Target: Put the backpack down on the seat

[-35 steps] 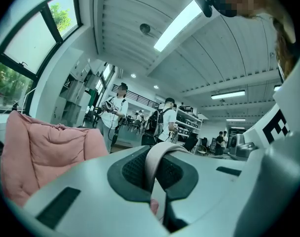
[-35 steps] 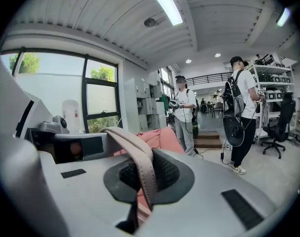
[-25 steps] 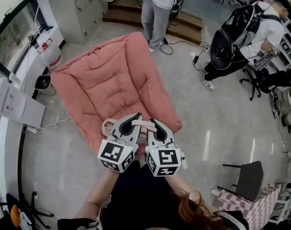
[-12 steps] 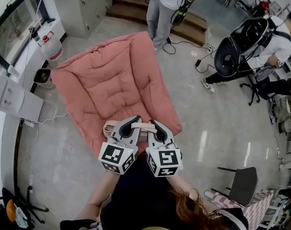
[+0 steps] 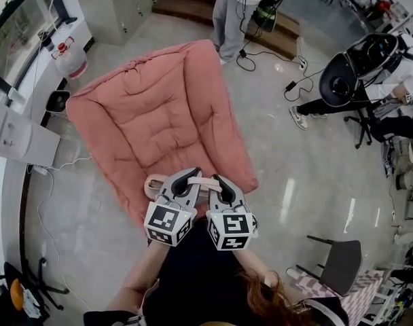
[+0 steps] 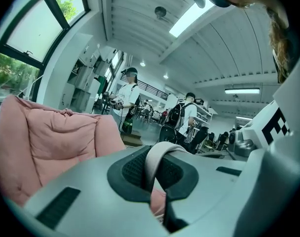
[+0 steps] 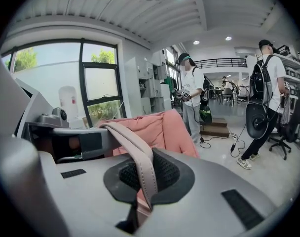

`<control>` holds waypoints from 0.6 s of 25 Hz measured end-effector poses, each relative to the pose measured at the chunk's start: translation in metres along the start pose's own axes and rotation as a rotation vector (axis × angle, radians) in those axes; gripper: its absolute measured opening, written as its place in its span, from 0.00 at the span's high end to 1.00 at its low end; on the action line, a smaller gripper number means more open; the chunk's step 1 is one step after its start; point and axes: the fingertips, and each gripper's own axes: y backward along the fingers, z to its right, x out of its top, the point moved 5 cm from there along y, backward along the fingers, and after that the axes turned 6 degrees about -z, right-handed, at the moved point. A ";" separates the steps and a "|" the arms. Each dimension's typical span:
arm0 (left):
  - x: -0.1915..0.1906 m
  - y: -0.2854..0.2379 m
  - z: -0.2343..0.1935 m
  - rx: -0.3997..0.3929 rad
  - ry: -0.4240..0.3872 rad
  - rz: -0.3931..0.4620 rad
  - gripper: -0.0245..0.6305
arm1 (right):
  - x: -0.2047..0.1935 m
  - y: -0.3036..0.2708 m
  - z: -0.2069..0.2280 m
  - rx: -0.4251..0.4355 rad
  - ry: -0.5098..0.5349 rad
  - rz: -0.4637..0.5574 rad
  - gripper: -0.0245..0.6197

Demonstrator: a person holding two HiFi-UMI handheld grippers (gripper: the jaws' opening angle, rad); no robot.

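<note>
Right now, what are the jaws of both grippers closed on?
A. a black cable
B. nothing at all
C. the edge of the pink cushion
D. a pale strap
D: the left gripper and the right gripper each have their jaws shut on the pale strap, as each gripper view shows. The pink seat lies beyond them.
</note>
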 end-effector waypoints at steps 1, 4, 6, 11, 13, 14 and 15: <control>-0.001 -0.005 -0.003 0.002 0.001 -0.008 0.93 | -0.001 -0.006 0.003 0.001 0.003 -0.009 0.91; -0.003 -0.025 -0.011 0.012 0.002 -0.031 0.93 | -0.003 -0.024 0.015 0.005 0.004 -0.031 0.91; -0.003 -0.040 -0.018 0.017 0.005 -0.044 0.93 | 0.000 -0.037 0.025 0.009 0.000 -0.042 0.91; -0.002 -0.076 -0.034 0.036 0.016 -0.076 0.93 | 0.011 -0.065 0.050 0.014 -0.022 -0.057 0.91; -0.005 -0.091 -0.042 0.047 0.022 -0.097 0.93 | 0.013 -0.079 0.060 0.012 -0.024 -0.071 0.91; -0.007 -0.099 -0.047 0.054 0.024 -0.106 0.93 | 0.013 -0.086 0.064 0.012 -0.019 -0.079 0.91; -0.008 -0.107 -0.052 0.061 0.024 -0.114 0.93 | 0.013 -0.095 0.068 0.015 -0.012 -0.087 0.91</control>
